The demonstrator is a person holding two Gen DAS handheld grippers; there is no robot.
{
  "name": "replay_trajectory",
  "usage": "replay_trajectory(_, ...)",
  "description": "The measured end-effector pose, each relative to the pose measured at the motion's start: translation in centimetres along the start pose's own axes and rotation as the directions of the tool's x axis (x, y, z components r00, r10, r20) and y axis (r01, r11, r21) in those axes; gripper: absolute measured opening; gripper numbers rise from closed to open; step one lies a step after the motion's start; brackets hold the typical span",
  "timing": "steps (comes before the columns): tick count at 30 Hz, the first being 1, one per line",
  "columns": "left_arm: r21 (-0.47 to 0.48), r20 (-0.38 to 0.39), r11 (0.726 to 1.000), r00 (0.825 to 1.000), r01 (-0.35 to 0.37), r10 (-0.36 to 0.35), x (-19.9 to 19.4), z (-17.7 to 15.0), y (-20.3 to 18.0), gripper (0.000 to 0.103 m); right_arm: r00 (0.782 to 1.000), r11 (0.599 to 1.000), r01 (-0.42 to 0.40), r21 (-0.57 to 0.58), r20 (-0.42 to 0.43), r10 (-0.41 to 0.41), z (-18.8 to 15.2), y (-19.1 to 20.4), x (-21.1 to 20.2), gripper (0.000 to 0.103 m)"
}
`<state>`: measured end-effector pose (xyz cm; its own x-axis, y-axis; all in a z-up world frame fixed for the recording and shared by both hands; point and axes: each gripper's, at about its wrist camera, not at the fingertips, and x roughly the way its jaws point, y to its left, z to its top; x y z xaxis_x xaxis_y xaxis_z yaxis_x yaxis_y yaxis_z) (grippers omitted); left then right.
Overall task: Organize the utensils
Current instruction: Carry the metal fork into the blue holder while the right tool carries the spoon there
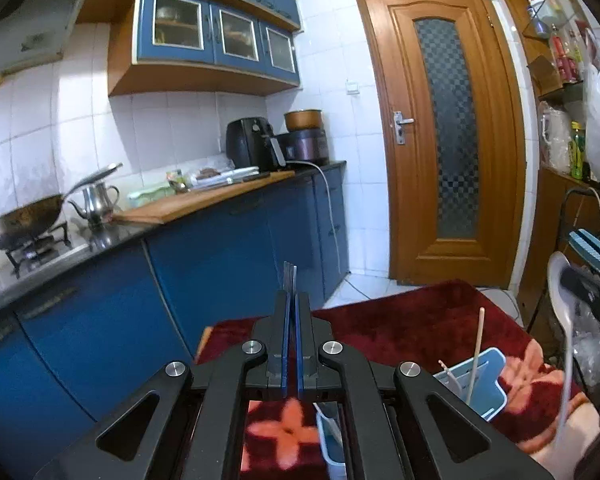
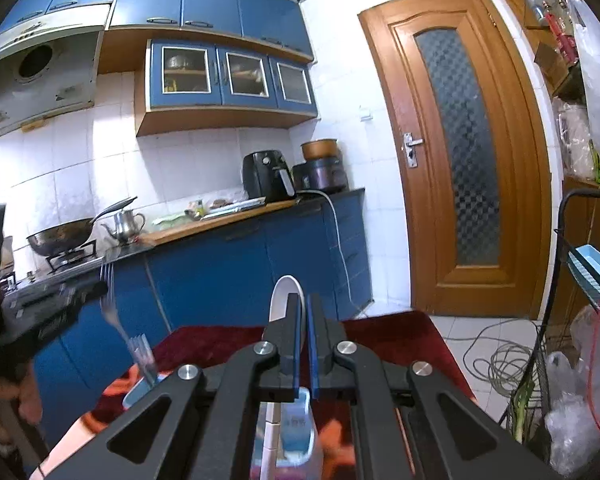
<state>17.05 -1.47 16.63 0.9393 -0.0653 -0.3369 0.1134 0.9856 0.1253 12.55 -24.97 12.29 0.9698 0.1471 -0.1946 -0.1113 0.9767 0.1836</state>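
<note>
- The left gripper (image 1: pixel 291 308) is pinched on metal forks (image 2: pixel 140 350); in the right wrist view they hang tines-down, the tips touching or just inside the rim of the pale blue utensil holder (image 1: pixel 480 384), the landmark here.
- The right gripper (image 2: pixel 305 320) is clamped on a white spoon (image 2: pixel 285 300), bowl up above the jaws, its handle running down toward the holder below.
- The holder stands on a red flowered blanket (image 1: pixel 400 320) covering the worktop; a pale chopstick (image 1: pixel 476 352) stands in it already.
- To do this step well, I judge the forks should be steadied first, since they look blurred and swinging, then lowered straight into a free compartment of the holder before the jaws let go.
- The spoon is best brought handle-first over a separate compartment, clear of the chopstick, so the two grippers do not meet above the holder.
- A faint mark shows on the holder's front wall, too blurred to read; I find no other legible writing.
</note>
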Motion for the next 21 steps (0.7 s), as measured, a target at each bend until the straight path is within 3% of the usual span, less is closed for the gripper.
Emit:
replay_trajectory(8, -0.012, 0.011, 0.998, 0.998, 0.069, -0.069, 1.3, -2.2, -1.0, 0.002, 0.999, 1.0, 0.027, 0.004, 0.031, -0.027, -0.1, 0.2, 3.5, 0.005)
replay_trajectory(15, -0.056, 0.006, 0.992, 0.994, 0.112, -0.111, 2.5, -3.2, -1.2, 0.003, 0.993, 0.993, 0.084, -0.081, 0.09, -0.077, -0.7, 1.1, 5.3, 0.005)
replay_trajectory(21, -0.075, -0.005, 0.988, 0.991, 0.131, -0.132, 2.8, -4.0, -1.3, 0.004, 0.999, 0.992, 0.051, -0.112, 0.008, -0.051, -2.4, 1.4, 5.8, 0.006)
